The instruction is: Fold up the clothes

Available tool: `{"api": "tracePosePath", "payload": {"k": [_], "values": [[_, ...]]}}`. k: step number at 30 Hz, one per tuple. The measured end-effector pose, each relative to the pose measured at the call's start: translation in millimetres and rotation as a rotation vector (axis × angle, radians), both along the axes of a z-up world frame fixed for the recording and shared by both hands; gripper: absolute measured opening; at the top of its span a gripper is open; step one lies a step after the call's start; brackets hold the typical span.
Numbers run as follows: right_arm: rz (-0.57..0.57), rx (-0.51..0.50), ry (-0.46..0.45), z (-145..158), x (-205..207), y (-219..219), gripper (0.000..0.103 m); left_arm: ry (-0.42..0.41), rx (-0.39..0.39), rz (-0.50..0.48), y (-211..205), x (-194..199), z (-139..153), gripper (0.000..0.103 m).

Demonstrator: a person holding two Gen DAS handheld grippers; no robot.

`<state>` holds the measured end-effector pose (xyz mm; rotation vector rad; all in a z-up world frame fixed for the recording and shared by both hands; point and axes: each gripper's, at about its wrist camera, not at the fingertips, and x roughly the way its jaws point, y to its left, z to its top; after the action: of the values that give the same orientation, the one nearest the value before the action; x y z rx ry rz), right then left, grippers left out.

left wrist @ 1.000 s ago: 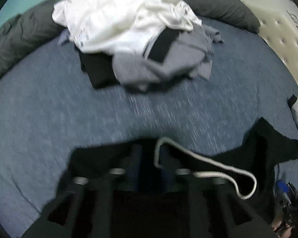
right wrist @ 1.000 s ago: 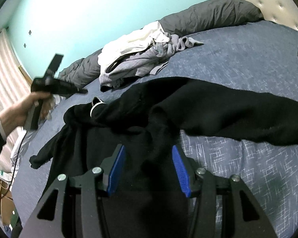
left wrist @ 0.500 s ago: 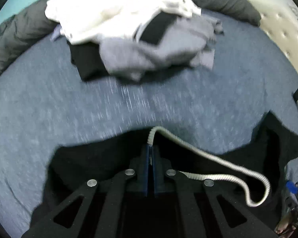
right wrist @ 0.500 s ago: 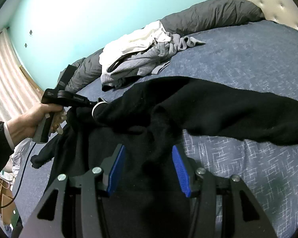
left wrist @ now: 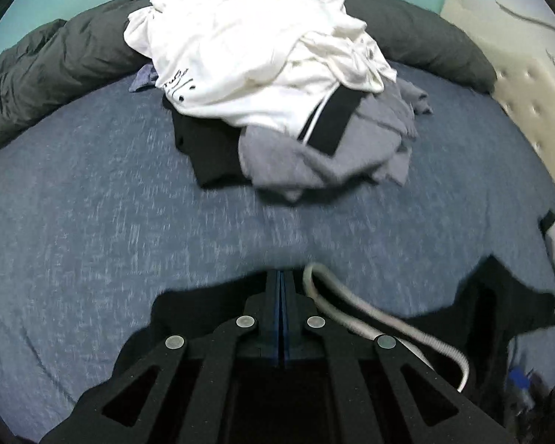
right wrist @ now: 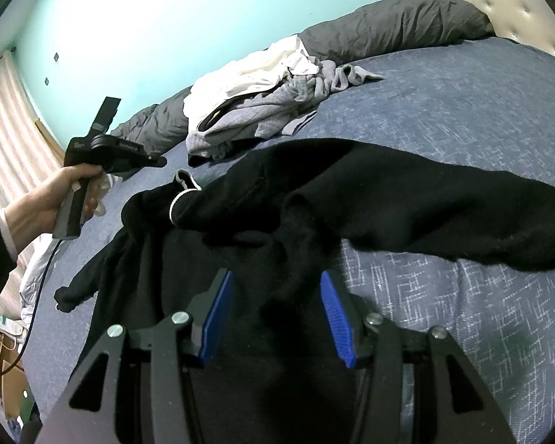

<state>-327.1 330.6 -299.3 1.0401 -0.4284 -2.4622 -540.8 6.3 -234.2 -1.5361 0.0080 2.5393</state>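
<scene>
- Clearly the folding has barely begun: the black hoodie (right wrist: 407,199) lies rumpled on the blue bed (right wrist: 462,118), one sleeve stretched out to the right, its body bunched toward the near edge.
- Left gripper (left wrist: 280,296): jaws together, pads closed flat with the hoodie's black edge at their tips; a grip on the cloth looks likely, but the fabric between the pads is too dark to confirm. The white drawstring (left wrist: 370,329) loops just beside it.
- Right gripper (right wrist: 277,307): jaws apart, blue pads standing clear on either side of a hump of the hoodie, not pressing it.
- Still to do, by my reading: spread the hoodie flat, fold it, then work through the pile of clothes (left wrist: 277,92) further up the bed, where white, grey and black pieces lie heaped and unfolded against the grey duvet (left wrist: 55,63).
- Writing: the white shirt (left wrist: 240,48) carries dark script lettering near its hem, too small and creased to read. No brand is legible anywhere.
</scene>
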Motion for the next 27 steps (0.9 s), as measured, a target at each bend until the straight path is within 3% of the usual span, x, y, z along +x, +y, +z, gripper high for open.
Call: {"api": "tracePosePath", "payload": {"k": [11, 14, 20, 26, 27], "values": [[0.12, 0.122, 0.057, 33, -16, -46, 0.056, -0.02, -0.011, -0.021, -25, 30, 2, 0.001], [0.199, 0.227, 0.099, 49, -30, -72, 0.056, -0.021, 0.003, -0.014, -36, 34, 3, 0.001], [0.399, 0.303, 0.152, 61, -47, -107, 0.056, -0.028, 0.021, -0.006, -58, 41, -2, 0.009], [0.529, 0.556, 0.127, 40, -60, -150, 0.056, -0.029, 0.024, -0.01, -72, 44, -9, 0.011], [0.537, 0.607, 0.128, 35, -62, -156, 0.051, -0.029, 0.026, -0.009, -74, 44, -11, 0.011]]}}
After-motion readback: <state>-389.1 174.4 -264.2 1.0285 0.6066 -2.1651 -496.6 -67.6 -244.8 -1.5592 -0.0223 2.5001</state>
